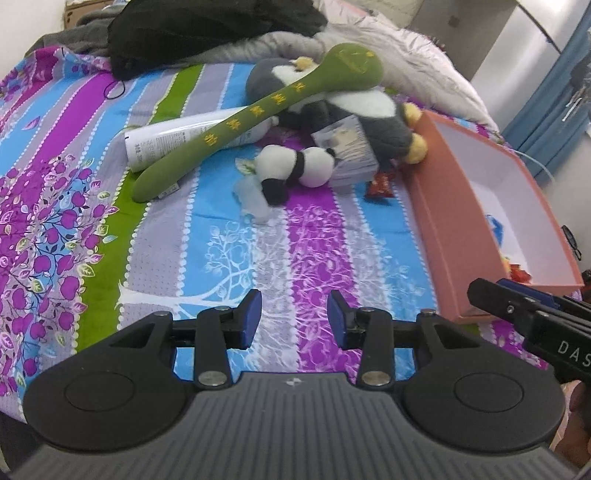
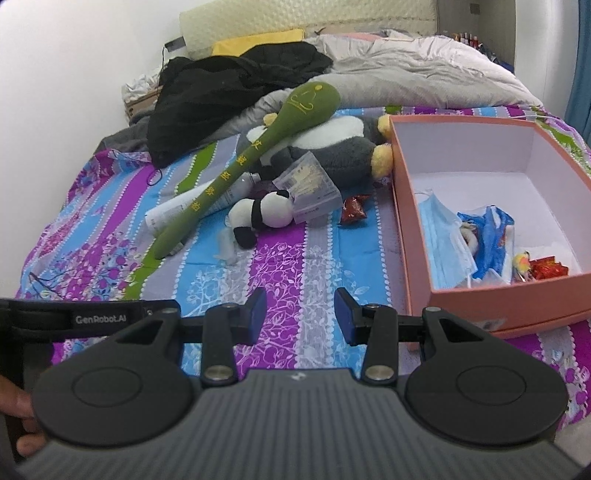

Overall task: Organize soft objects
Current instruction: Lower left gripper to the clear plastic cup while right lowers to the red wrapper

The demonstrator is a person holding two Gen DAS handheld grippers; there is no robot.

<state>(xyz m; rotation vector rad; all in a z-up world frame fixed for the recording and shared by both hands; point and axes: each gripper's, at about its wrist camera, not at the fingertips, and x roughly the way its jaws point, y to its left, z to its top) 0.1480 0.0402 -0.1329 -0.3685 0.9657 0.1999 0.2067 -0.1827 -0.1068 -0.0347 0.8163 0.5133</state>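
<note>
A pile of toys lies mid-bed: a long green plush stick [image 1: 258,114] [image 2: 243,162] with yellow characters leans across a grey and white plush animal [image 1: 354,107] [image 2: 340,147]. In front of them lies a small panda plush [image 1: 295,170] [image 2: 264,212]. A pink open box [image 1: 443,206] [image 2: 410,192] stands to the right. My left gripper [image 1: 294,317] is open over the bedsheet, well short of the panda, nothing between its blue pads. My right gripper [image 2: 300,314] is also open and empty, just left of the box's near corner.
A white tube [image 1: 184,140] [image 2: 192,205], a clear plastic pack [image 1: 347,155] [image 2: 310,188] and a red wrapper [image 1: 380,184] [image 2: 352,208] lie among the toys. Black clothing [image 1: 207,29] [image 2: 229,88] and a pale quilt [image 2: 424,74] fill the far bed. The box holds a blue mask [image 2: 443,236] and wrappers.
</note>
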